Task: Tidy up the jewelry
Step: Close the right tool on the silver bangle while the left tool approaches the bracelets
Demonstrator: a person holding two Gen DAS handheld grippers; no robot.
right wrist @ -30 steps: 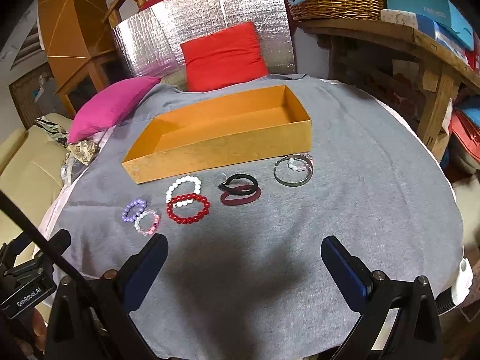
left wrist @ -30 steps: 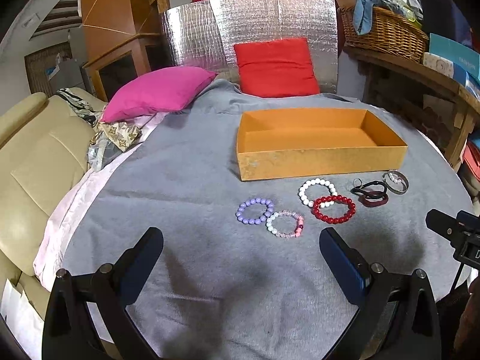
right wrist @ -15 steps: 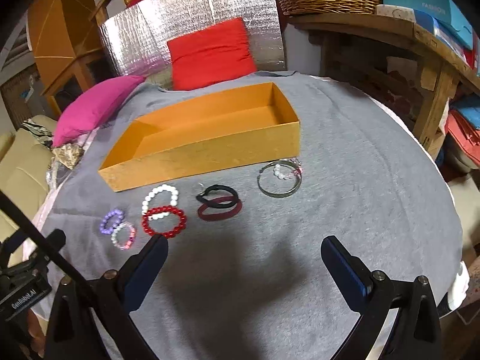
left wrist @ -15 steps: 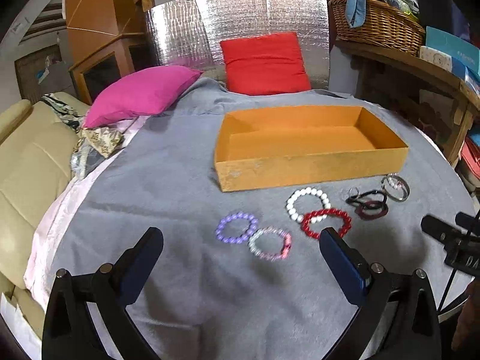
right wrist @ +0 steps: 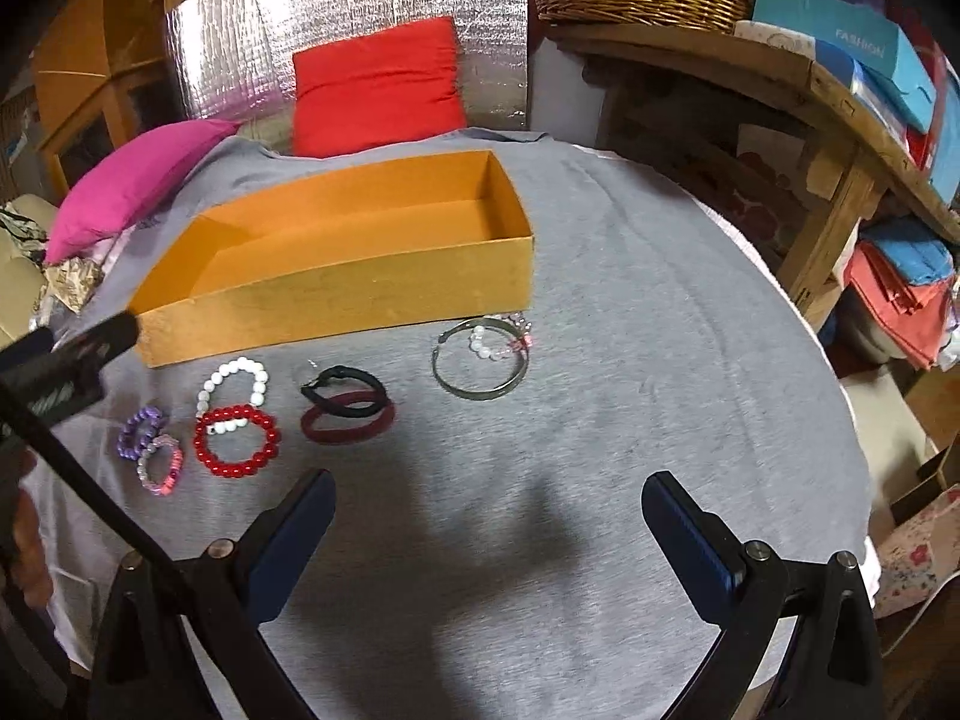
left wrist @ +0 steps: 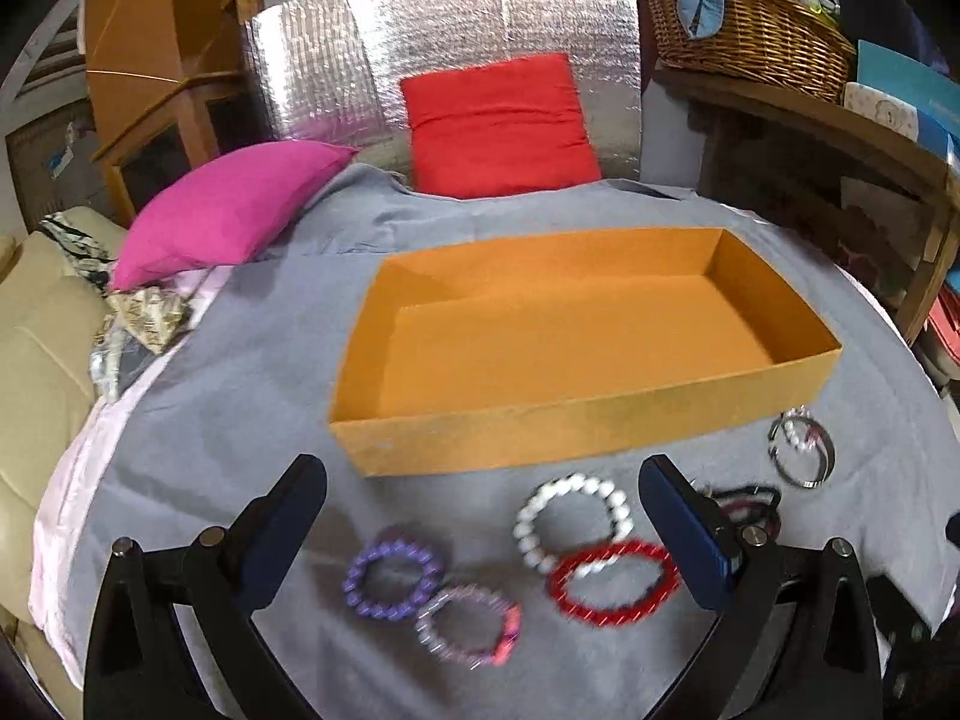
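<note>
Left gripper (left wrist: 477, 531), jaws wide and empty, hovers over the purple bracelet (left wrist: 393, 577) and pink bracelet (left wrist: 469, 625); right gripper (right wrist: 487, 540) is likewise wide, empty. Advice: pinch one beaded rim only, then lift to the orange box (left wrist: 576, 420). Motion blur obscures bead detail.

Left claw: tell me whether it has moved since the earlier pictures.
Yes. In the left wrist view the left claw has advanced toward the orange box, which looms larger and nearer, and the purple bead bracelet now lies between its open fingers.
</note>
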